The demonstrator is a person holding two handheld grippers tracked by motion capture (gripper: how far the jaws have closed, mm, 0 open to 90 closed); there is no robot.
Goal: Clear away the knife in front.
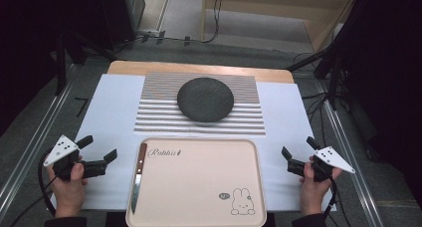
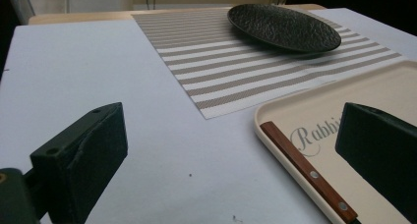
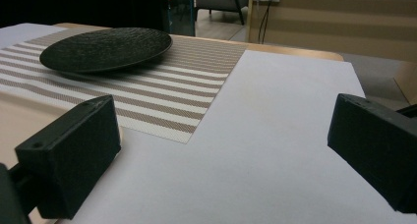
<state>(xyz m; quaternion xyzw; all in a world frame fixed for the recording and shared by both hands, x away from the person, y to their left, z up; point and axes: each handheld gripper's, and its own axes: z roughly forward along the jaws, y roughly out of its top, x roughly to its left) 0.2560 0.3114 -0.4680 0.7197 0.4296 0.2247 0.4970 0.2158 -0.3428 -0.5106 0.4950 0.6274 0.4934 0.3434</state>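
My left tongs (image 1: 101, 148) hang above the white sheet (image 1: 109, 117) near the desk's (image 1: 199, 67) left edge, jaws spread wide with nothing between them. My right tongs (image 1: 298, 147) sit near the right edge over the same sheet, jaws likewise parted and empty. My left hand (image 1: 67, 187) and right hand (image 1: 313, 187) come in from the near edge of the desk.

Between the two tongs, at the near edge, lies the cream tray (image 1: 209, 187) with a rabbit drawing in its near right corner. The knife (image 1: 138, 176) lies inside the tray along its left rim, wooden handle pointing to the far edge, blade to the near edge. In the left gripper view the knife handle (image 2: 307, 170) shows just beside the right jaw, not touched by it; the tray rim (image 2: 275, 135) runs next to it.

Beyond the tray, the striped placemat (image 1: 159, 112) lies flat toward the far edge of the desk, and the dark round plate (image 1: 205, 99) rests on its middle. The plate is well apart from both tongs. In the right gripper view the plate (image 3: 105, 48) sits on the placemat (image 3: 187, 96), far left of my jaws.
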